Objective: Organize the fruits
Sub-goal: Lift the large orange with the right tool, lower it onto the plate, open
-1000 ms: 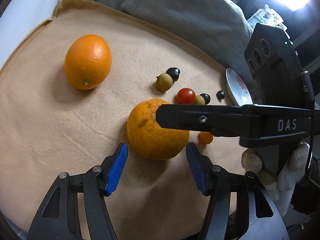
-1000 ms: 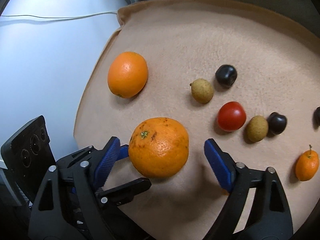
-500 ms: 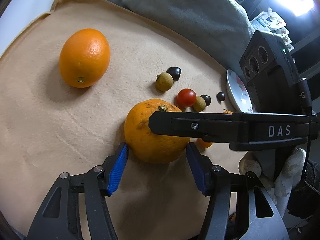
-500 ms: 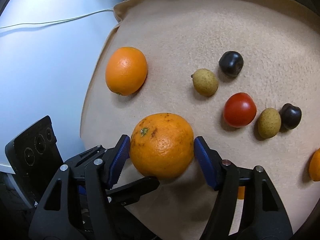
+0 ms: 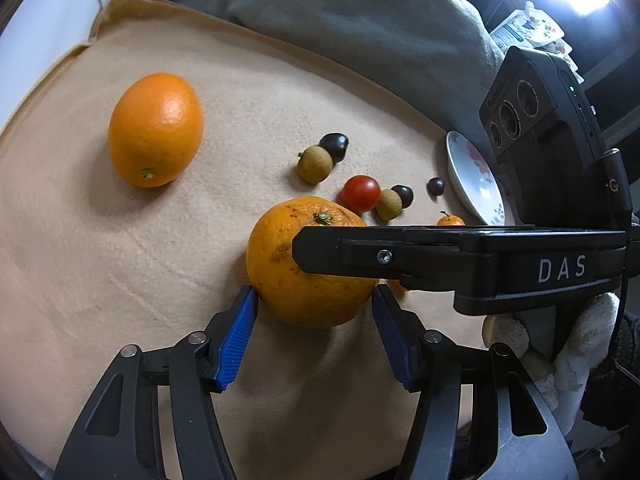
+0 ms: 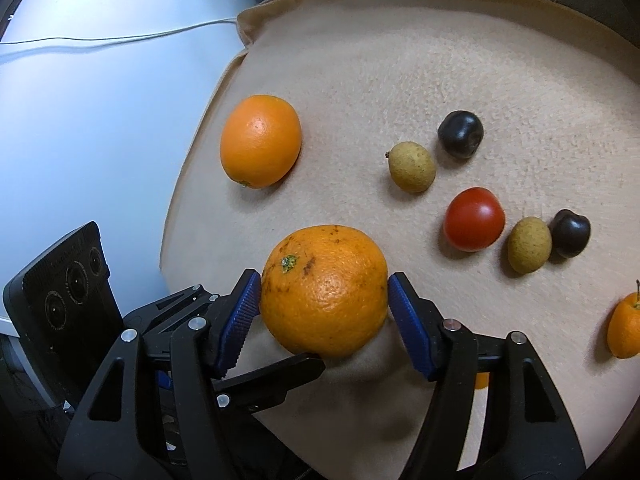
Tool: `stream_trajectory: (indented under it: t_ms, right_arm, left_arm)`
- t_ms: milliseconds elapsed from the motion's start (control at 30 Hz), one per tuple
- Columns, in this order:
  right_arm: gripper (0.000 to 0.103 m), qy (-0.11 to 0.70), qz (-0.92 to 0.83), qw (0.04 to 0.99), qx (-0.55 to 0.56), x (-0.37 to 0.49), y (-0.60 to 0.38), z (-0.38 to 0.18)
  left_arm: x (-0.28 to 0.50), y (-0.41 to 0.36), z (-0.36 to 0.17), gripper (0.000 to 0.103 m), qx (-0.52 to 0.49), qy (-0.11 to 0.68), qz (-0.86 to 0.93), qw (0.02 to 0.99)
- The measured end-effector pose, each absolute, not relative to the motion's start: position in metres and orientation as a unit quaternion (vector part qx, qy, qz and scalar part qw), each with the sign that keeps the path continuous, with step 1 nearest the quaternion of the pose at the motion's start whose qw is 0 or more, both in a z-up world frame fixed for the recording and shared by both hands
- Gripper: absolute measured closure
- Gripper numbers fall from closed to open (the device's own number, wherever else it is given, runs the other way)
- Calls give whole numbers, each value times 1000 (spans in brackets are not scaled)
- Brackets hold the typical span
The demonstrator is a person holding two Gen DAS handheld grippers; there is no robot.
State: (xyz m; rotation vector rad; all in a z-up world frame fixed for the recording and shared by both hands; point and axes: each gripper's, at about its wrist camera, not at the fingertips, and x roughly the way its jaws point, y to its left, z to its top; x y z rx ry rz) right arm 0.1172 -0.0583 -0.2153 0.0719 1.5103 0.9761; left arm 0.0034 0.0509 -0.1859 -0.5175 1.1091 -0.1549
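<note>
A spotted orange point(image 5: 308, 264) point(image 6: 324, 288) sits on the tan cloth point(image 5: 120, 260). My right gripper point(image 6: 324, 300) is shut on it, both blue pads touching its sides. My left gripper point(image 5: 314, 316) is open, its pads flanking the same orange from the near side, close but not clearly pressing. The right gripper's finger point(image 5: 400, 254) crosses in front of the orange in the left wrist view. A smooth orange point(image 5: 154, 128) point(image 6: 260, 140) lies farther left.
A red cherry tomato point(image 6: 474, 218), two tan longans point(image 6: 412, 166) point(image 6: 530, 244), dark cherries point(image 6: 460, 134) point(image 6: 570, 232) and a kumquat point(image 6: 624, 330) lie to the right. A floral plate point(image 5: 474, 178) sits at the cloth's right edge. Grey fabric point(image 5: 340, 20) lies behind.
My right gripper has closed from wide open onto the spotted orange. My left gripper has moved forward, its pads now beside the same orange.
</note>
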Motion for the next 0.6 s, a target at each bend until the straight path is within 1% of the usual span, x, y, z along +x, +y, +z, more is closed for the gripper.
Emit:
stream_trajectory:
  t_ms: [367,600]
  right_arm:
    - [34,639,409,650,54,130,-98,-191]
    - [34,628,381,675,74,147,-147,-178]
  left_arm:
    - [25,19,-164,44,-212,509,-102,828]
    - [52,-16,-155,44,-191,505,-138,830]
